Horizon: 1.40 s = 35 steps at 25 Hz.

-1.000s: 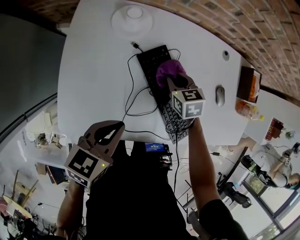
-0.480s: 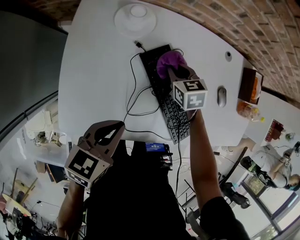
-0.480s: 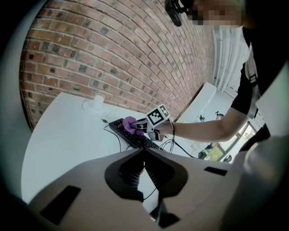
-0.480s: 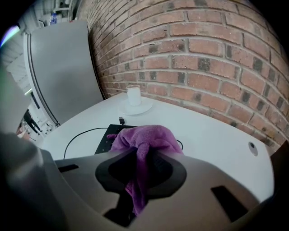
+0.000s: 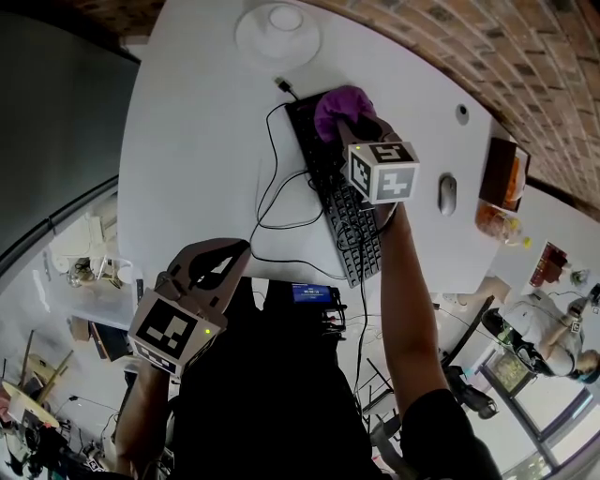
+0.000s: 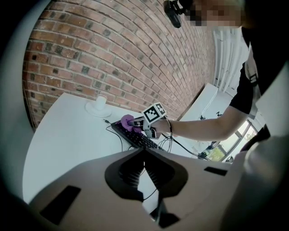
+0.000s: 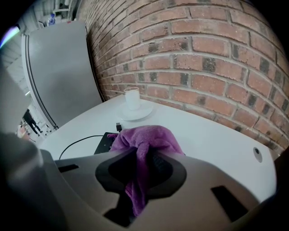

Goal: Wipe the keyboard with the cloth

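A black keyboard (image 5: 345, 211) lies slanted on the white table (image 5: 197, 122). A bunched purple cloth (image 5: 341, 103) rests on its far end, with my right gripper (image 5: 354, 124) shut on it. In the right gripper view the cloth (image 7: 145, 137) hangs between the jaws, over the keyboard's far corner (image 7: 104, 142). My left gripper (image 5: 225, 259) hovers by the table's near edge, away from the keyboard, jaws together and nothing held. The left gripper view shows its tips (image 6: 144, 150) meeting, with the keyboard (image 6: 137, 139) and the cloth (image 6: 126, 122) ahead.
A white cup on a saucer (image 5: 283, 24) stands beyond the keyboard. The keyboard's black cable (image 5: 267, 202) loops on the table to its left. A grey mouse (image 5: 447, 193) lies to the right. An orange packet (image 5: 502, 178) sits at the right edge. A brick wall (image 7: 216, 58) backs the table.
My right gripper has slid the cloth along the keyboard toward its far end, nearer the cup. The left gripper has stayed where it was.
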{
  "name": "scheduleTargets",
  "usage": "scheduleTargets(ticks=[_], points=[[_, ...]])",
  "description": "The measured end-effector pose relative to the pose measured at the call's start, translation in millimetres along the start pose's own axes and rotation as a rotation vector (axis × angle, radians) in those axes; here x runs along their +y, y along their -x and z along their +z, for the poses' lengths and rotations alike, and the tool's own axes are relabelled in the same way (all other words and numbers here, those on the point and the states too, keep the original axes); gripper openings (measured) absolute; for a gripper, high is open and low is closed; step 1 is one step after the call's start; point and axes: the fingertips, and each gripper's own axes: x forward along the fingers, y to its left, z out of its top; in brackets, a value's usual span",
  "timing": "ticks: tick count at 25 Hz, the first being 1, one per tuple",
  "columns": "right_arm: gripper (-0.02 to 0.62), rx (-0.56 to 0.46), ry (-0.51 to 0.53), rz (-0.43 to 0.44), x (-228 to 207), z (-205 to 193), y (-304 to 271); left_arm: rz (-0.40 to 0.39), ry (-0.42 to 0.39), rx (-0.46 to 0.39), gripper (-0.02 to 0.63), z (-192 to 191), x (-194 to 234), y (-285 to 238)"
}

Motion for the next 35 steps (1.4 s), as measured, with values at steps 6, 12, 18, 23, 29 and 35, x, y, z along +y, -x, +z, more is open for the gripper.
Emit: scheduleTargets(ticks=[6,12,18,23,29,35], points=[[0.077,-0.002,0.004,-0.007,3.1,0.1,3.8,-0.013,-0.01,-0.011,0.015,-0.6,-7.0,3.1],[0.077,-0.003,0.028,0.016,18.3,1.8,4.8,-0.01,-0.007,-0.015,0.015,-3.3,-9.9,5.0],[0.077,0.004,0.063,0.043,38.1,0.0,3.2,0.002,0.002,-0.018,0.014,-8.1,-11.9,9.6],[0.077,0.006,0.059,0.048,39.4,-2.1,1.9,-0.014,-0.011,-0.025,0.014,-10.4,-17.3,9.9],[0.077,0.014,0.064,0.042,42.2,-7.3,7.1,-0.007,-0.007,-0.027,0.015,-9.7,-19.4,15.0],[0.077,0.021,0.054,0.042,44.2,-19.7,16.6,-0.02,-0.035,-0.032,0.014,-7.0,-24.0,14.9]])
